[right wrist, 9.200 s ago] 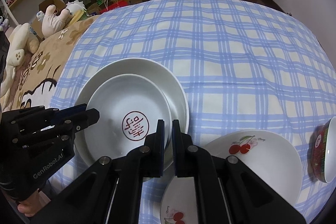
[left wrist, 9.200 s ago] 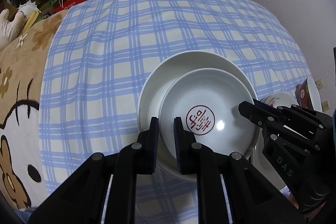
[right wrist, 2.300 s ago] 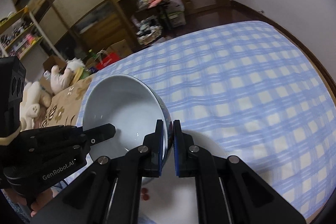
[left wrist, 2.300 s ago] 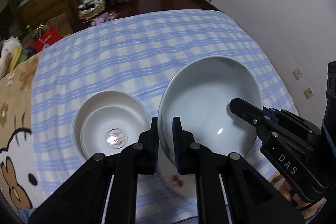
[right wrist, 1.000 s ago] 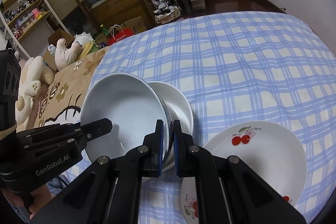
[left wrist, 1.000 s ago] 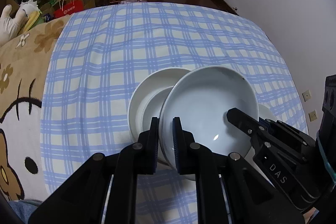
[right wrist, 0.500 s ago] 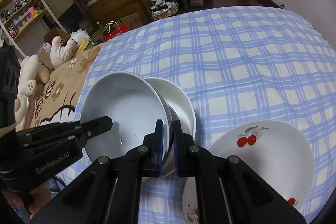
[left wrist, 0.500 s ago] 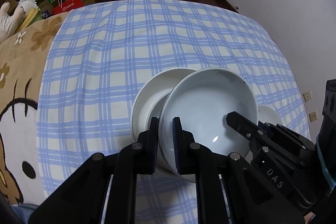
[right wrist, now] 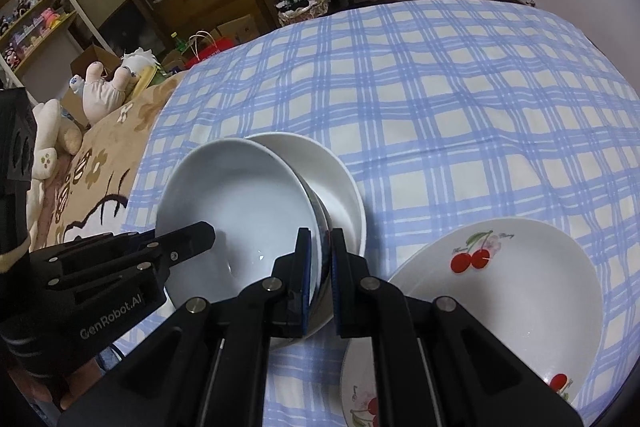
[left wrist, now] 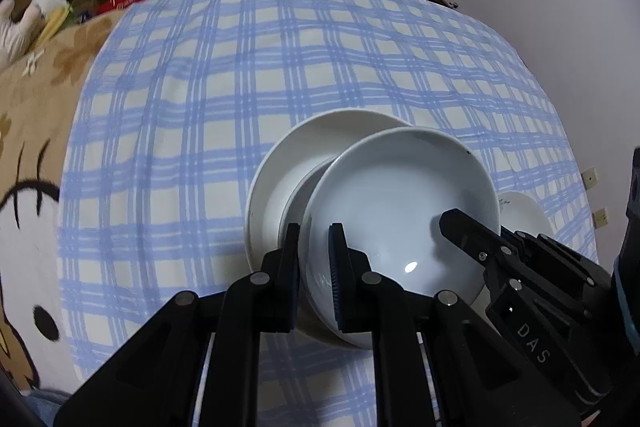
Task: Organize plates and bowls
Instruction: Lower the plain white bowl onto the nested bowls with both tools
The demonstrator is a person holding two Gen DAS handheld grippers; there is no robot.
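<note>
Both grippers hold one large pale blue-white bowl (left wrist: 400, 203) by opposite rims. My left gripper (left wrist: 314, 251) is shut on its near-left rim. My right gripper (right wrist: 321, 259) is shut on its right rim; the bowl also shows in the right wrist view (right wrist: 236, 203). The bowl hangs tilted just over a stack of two white plates (left wrist: 288, 171), whose far edge shows behind it (right wrist: 336, 179). The stack's middle is hidden by the bowl.
The blue checked cloth (left wrist: 240, 67) covers the surface. Two cherry-patterned white plates (right wrist: 496, 283) lie close right of the stack, one overlapping another (right wrist: 360, 395). A brown cartoon blanket (left wrist: 24, 155) lies left. Shelves and soft toys (right wrist: 100, 83) stand beyond.
The bowl, held by both grippers, has come down and in over the white plate stack, covering more of it than half a second ago.
</note>
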